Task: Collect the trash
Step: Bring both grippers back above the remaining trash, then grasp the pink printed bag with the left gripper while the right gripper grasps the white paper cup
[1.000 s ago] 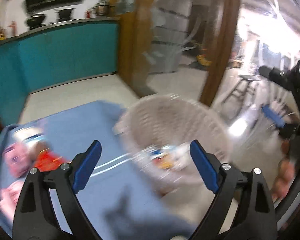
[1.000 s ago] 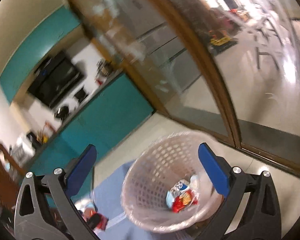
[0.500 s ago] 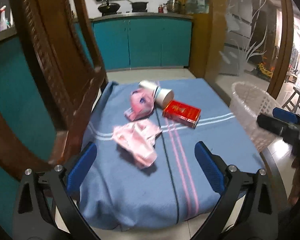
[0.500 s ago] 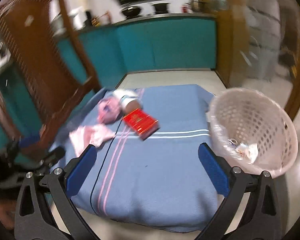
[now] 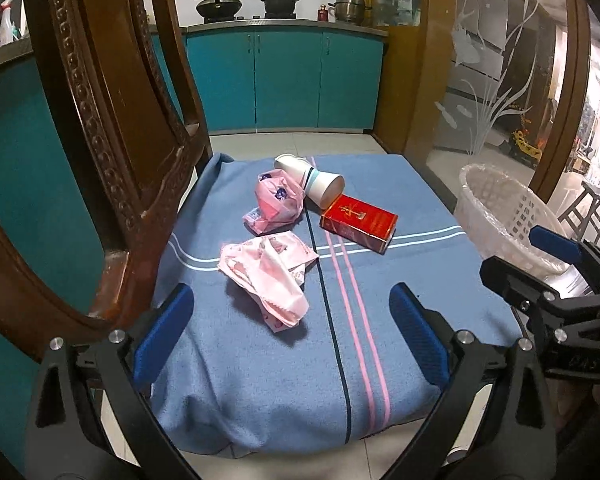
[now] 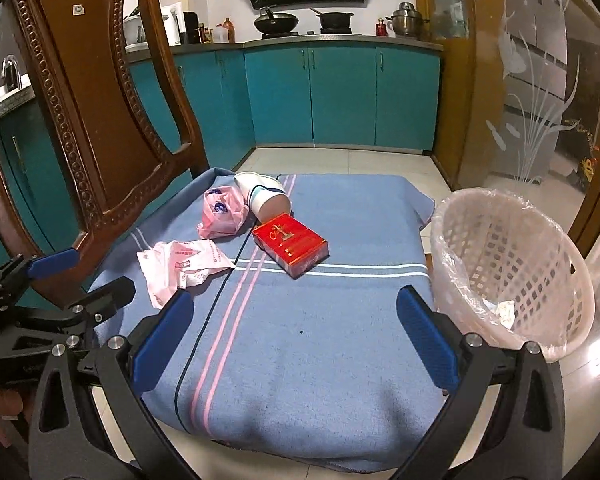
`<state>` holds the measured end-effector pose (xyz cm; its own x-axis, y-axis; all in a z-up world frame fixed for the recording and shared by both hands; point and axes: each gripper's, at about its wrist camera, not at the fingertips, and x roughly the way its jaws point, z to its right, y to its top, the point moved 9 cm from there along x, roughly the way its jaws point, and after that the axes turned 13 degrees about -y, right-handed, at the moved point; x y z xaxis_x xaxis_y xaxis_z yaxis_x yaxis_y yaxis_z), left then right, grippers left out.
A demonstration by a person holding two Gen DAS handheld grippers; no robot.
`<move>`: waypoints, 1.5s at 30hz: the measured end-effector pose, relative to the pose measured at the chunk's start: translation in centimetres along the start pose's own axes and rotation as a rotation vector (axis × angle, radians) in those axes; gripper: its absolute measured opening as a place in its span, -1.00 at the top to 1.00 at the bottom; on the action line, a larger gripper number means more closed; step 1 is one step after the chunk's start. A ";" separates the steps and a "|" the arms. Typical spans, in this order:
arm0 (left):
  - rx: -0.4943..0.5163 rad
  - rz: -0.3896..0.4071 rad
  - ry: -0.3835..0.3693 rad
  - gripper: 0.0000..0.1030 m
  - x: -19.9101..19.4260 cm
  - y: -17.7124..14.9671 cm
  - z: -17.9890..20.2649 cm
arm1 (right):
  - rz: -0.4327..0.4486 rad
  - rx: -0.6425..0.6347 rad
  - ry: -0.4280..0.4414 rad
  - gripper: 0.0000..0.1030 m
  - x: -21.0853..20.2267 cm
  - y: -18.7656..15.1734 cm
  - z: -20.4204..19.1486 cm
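We have swung back from the basket (image 6: 512, 268) to the blanket's (image 5: 284, 360) near edge. Both grippers, left (image 5: 291, 334) and right (image 6: 296, 338), gape empty; four trash pieces remain, the pink wrapper (image 5: 266, 276) nearest.

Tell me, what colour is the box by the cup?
Red, with gold print; clearest in the right wrist view.

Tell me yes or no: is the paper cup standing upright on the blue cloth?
No. The paper cup lies on its side, touching the red box.

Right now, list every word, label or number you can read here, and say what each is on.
None can be read for certain.
Red box: gold script and emblem, too blurred.
Flat pink wrapper: red print, too small.
Crumpled pink bag: blue mark, illegible.
Paper cup: stripe only, no text.
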<state>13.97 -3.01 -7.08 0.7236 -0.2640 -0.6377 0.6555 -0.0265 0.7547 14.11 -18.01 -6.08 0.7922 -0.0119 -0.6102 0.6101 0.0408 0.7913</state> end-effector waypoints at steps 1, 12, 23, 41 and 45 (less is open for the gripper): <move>0.001 -0.002 0.000 -0.90 0.1 0.0 0.0 | 0.001 -0.001 0.000 -0.93 0.0 0.0 -0.1; -0.005 -0.042 0.012 -0.90 1.6 -0.8 -0.3 | 0.000 0.003 0.011 -0.93 -0.2 0.0 0.1; -0.042 -0.119 0.068 -0.90 7.3 -0.2 -3.4 | 0.000 0.029 0.008 -0.93 0.0 0.2 0.4; -0.080 0.216 -0.047 0.59 -4.2 5.7 -3.9 | -0.138 0.069 0.084 -0.93 9.5 4.6 -2.1; -0.052 0.295 0.003 0.59 -6.0 6.6 -4.6 | -0.248 0.077 0.101 -0.93 15.9 6.9 -4.3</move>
<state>14.94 2.80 1.03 0.8851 -0.2504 -0.3923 0.4269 0.1006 0.8987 30.89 -13.62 -10.49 0.6152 0.0874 -0.7835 0.7877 -0.0267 0.6155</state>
